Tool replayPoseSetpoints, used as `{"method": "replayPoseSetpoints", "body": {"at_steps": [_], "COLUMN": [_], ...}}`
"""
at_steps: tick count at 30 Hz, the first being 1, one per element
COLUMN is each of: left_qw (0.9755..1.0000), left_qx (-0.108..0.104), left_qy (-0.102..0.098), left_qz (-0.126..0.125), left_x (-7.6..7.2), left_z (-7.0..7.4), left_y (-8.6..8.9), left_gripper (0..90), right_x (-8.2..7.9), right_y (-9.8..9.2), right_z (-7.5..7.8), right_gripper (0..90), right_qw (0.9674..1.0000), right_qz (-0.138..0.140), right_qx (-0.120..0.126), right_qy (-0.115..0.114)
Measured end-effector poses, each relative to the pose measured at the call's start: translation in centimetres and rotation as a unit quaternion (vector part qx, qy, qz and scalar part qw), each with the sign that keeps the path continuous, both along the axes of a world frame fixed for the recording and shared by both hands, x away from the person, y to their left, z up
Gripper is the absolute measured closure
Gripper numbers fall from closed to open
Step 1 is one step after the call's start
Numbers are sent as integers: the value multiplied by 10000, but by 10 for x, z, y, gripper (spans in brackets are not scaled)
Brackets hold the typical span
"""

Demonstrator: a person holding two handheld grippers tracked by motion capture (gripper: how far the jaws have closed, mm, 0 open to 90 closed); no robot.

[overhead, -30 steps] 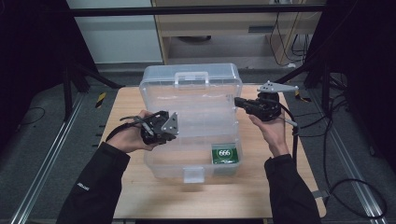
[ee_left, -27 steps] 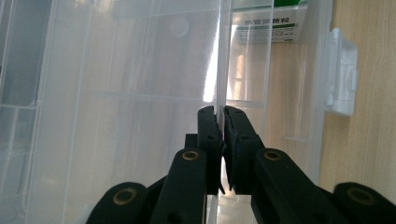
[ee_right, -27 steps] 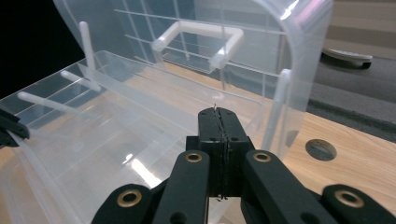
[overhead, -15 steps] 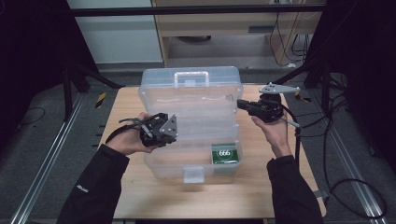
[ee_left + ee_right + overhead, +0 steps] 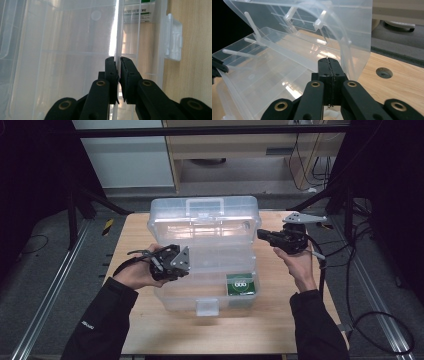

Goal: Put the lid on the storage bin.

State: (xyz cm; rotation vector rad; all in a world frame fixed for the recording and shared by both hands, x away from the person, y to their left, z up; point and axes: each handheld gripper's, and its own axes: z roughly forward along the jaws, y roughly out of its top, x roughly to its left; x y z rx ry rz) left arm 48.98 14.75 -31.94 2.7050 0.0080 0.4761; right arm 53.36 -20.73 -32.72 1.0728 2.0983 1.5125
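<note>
A clear plastic organiser box [image 5: 202, 217] stands open on the wooden table [image 5: 280, 320], its lid raised at the back and a clear tray [image 5: 220, 257] spread over the base. A green and white packet [image 5: 241, 284] lies in the base's front right corner. My left gripper [image 5: 186, 264] comes in from the left, and its jaws [image 5: 118, 60] are shut on a thin clear tray wall [image 5: 117, 30]. My right gripper [image 5: 260, 234] is at the box's right end. Its jaws [image 5: 329, 60] are shut together, tips against the clear plastic; I cannot tell whether an edge is pinched.
The box's white latch [image 5: 206, 306] sticks out at the front, toward the person. A round hole [image 5: 384, 72] is sunk in the tabletop right of the box. Cables [image 5: 350, 270] hang off the table's right side. A low cabinet [image 5: 235, 150] stands behind the table.
My right gripper has edged slightly right and nearer at the box's end. The left hand has stayed where it was.
</note>
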Motion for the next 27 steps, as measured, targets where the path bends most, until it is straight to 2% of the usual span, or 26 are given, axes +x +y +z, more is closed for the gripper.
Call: {"method": "replayPoseSetpoints", "body": {"at_steps": [5, 10, 14, 15, 17, 20, 24, 27], "left_qw": [10000, 10000, 9997, 9992, 9972, 9924, 9873, 9805], "left_qx": [12, 2, -217, -385, -726, -1206, -1537, -1884], "left_qy": [-16, -25, 75, 97, 179, 225, 277, 466], "left_qz": [-47, -43, -30, -8, 36, 124, 272, 302], "left_x": [-3, -3, -1, -1, -1, -1, -3, -5], "left_z": [-3, -3, -5, -6, -7, -9, -13, -14], "left_y": [0, 0, 2, 2, 4, 7, 8, 10], "left_gripper": [838, 824, 787, 762, 694, 591, 543, 517], "right_x": [-3, -9, -11, -12, -13, -14, -15, -16], "right_y": [0, 4, 7, 8, 9, 10, 10, 11], "right_z": [0, 2, 2, 2, 3, 3, 3, 3], "right_gripper": [900, 900, 900, 900, 900, 900, 900, 900], "right_qw": [10000, 9998, 9997, 9997, 9996, 9995, 9994, 9994], "right_qz": [85, 188, 238, 244, 275, 292, 287, 292], "right_qx": [-18, -30, -92, -94, -78, -127, -167, -192], "right_qy": [24, -54, -43, -37, -49, -43, -38, -6]}}
